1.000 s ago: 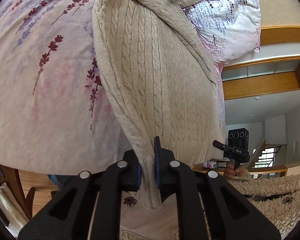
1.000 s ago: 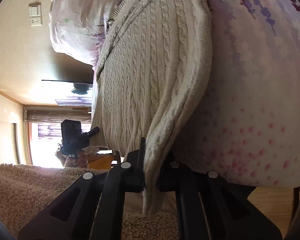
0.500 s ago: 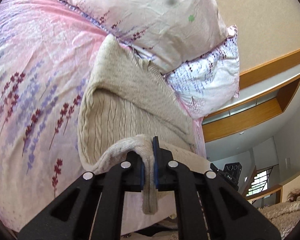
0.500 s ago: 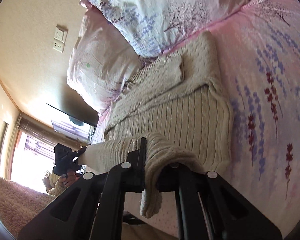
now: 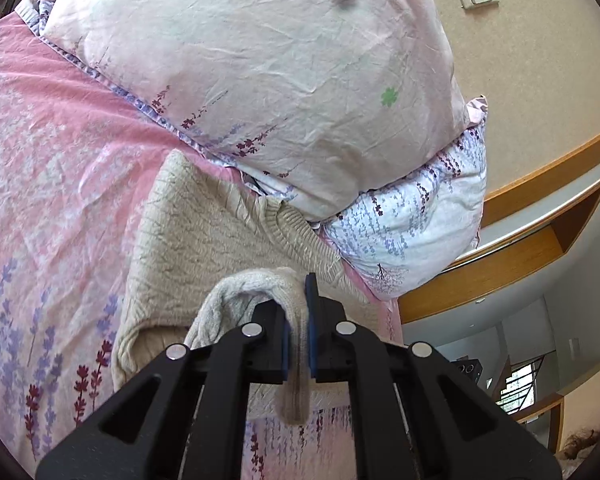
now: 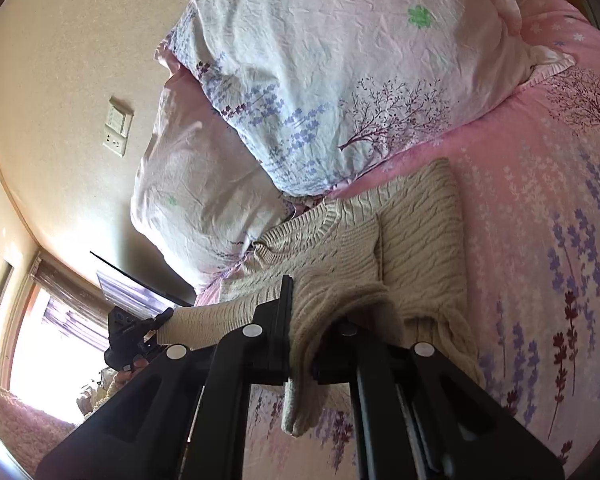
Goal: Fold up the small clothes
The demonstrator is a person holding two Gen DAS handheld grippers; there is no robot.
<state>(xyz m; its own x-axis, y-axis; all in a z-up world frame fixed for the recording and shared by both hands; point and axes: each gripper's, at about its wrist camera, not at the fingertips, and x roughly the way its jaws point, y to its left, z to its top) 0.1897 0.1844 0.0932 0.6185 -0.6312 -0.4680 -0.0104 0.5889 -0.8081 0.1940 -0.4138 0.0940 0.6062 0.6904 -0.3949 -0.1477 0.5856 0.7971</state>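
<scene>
1. Both tools have carried the sweater's hem up and over toward the pillows since a second ago; the knit that hung stretched below them then now lies doubled on the bed, and the pillows fill the upper part of both views.
2. Left tool (image 5: 298, 336): its jaws are clamped narrow on a fold of the cream cable-knit sweater (image 5: 204, 240), with a short tail of knit hanging below the blue pads.
3. The sweater lies on the pink floral bed sheet (image 5: 52, 184), its ribbed neckline just beside the white pillow (image 5: 260, 80) and the lilac-printed pillow (image 5: 420, 232) stacked under it.
4. Right tool (image 6: 300, 336): pinched shut on another fold of the same hem, knit draped over its right finger and dangling beneath.
5. In the right wrist view the left tool (image 6: 132, 336) shows at far left, a hand under it, holding the other end of the lifted hem.
</scene>
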